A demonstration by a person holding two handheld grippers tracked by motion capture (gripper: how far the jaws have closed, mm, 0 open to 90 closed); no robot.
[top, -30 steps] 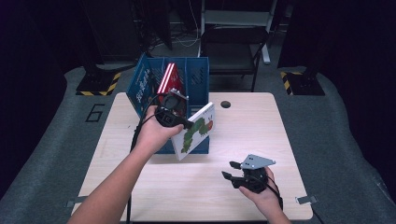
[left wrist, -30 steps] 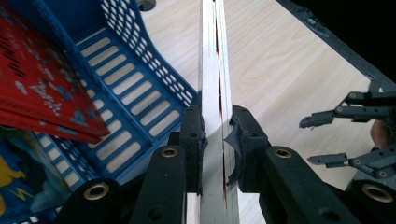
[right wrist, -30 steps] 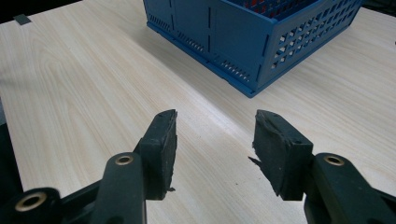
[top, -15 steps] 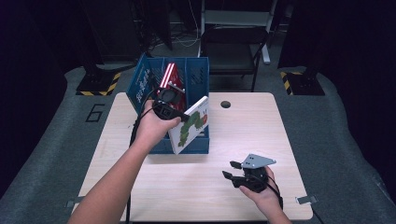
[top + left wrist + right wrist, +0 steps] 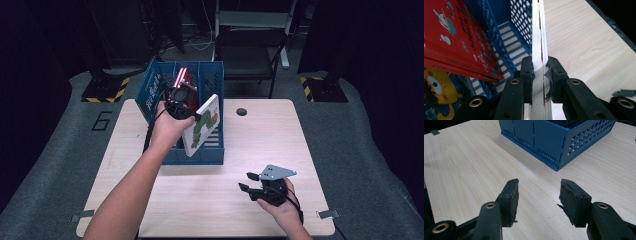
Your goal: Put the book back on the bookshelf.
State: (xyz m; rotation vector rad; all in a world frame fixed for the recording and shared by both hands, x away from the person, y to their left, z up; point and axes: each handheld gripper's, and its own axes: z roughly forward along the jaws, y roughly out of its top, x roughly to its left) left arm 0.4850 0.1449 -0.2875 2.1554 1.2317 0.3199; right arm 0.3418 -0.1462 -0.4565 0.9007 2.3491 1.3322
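Observation:
My left gripper (image 5: 192, 116) is shut on a thin white picture book (image 5: 202, 125) with a green caterpillar on its cover, held tilted over the right compartment of the blue slotted file box (image 5: 210, 152). In the left gripper view the book's white page edges (image 5: 538, 37) run up between the two jaws, pinched by my left gripper (image 5: 539, 75), with the blue box (image 5: 506, 32) below. Red books (image 5: 182, 82) lean in the box's left part, and a red book (image 5: 451, 37) is close by. My right gripper (image 5: 248, 182) rests low over the table's near right, open, nothing between the jaws of my right gripper (image 5: 539, 195).
The light wooden table (image 5: 280, 135) has a small round hole (image 5: 242, 111) behind the box. The blue box (image 5: 559, 140) stands ahead of the right gripper. A dark chair (image 5: 247, 55) and yellow-black striped bases (image 5: 107, 90) stand beyond the table on grey floor.
My left hand carried the caterpillar book up and back, from in front of the box to over its right compartment. The right gripper stayed in place.

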